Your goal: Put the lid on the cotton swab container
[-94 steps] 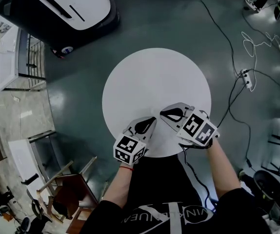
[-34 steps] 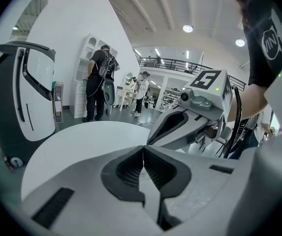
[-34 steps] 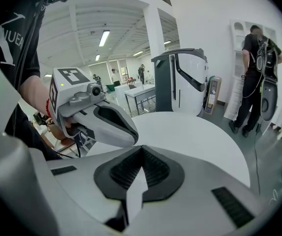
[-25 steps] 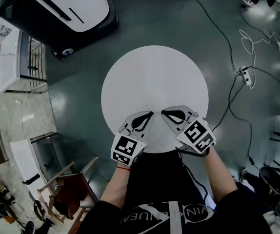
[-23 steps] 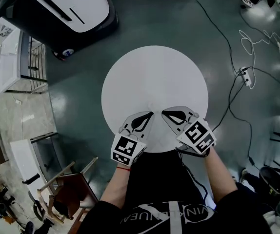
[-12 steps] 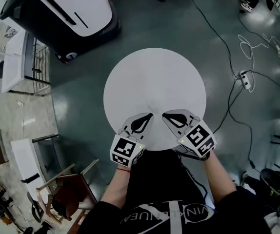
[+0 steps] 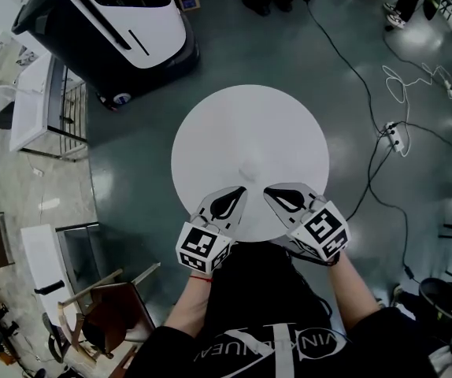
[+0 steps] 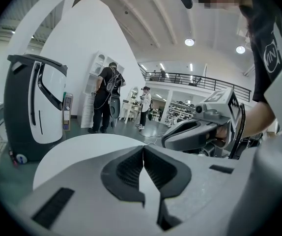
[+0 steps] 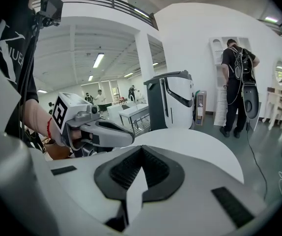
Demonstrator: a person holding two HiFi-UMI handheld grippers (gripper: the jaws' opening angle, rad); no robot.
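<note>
Both jaw pairs pressed together with nothing between, left gripper beside right gripper, tips near but apart, both over near edge of round white table

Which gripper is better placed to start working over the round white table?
Neither clearly: the left gripper and right gripper sit side by side at the round white table's near edge, both shut and empty. No lid or container shows.

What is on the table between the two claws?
Nothing. In the head view, only bare white table shows between the left claw and the right claw, both shut and empty.
</note>
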